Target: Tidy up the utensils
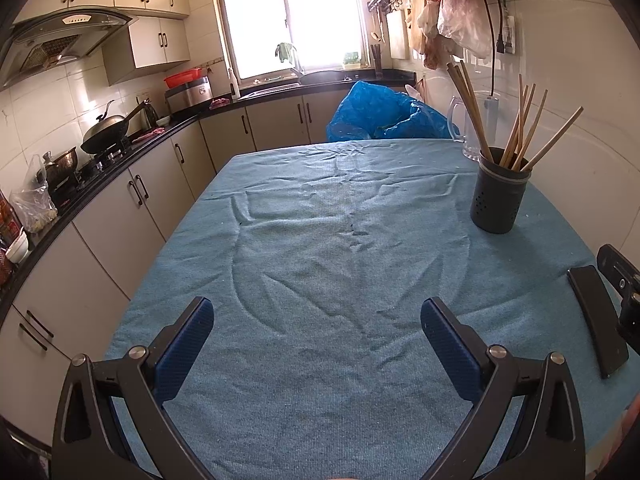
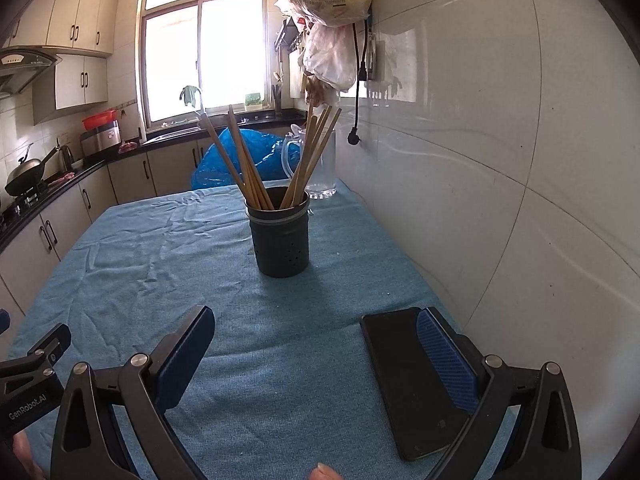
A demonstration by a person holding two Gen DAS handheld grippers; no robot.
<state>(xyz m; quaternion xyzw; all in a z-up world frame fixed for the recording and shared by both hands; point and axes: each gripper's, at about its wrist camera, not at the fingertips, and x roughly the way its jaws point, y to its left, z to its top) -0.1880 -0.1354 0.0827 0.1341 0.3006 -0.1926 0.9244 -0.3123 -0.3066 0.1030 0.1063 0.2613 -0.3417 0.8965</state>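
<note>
A dark perforated utensil holder (image 1: 499, 196) (image 2: 281, 236) stands upright on the blue tablecloth (image 1: 320, 240) (image 2: 160, 248), at the right in the left wrist view. Several wooden chopsticks (image 1: 524, 132) (image 2: 308, 152) stand in it, fanned out. My left gripper (image 1: 318, 320) is open and empty, low over the cloth, well short and left of the holder. My right gripper (image 2: 316, 332) is open and empty, in front of the holder; its right finger overlaps a black phone (image 2: 416, 384) lying flat on the cloth.
The phone also shows in the left wrist view (image 1: 598, 320), by the right gripper's body (image 1: 624, 292). A clear glass pitcher (image 2: 322, 164) stands behind the holder by the white tiled wall (image 2: 500, 160). A blue plastic bag (image 1: 384, 114) lies beyond the table's far edge. Kitchen counters (image 1: 120, 152) run along the left.
</note>
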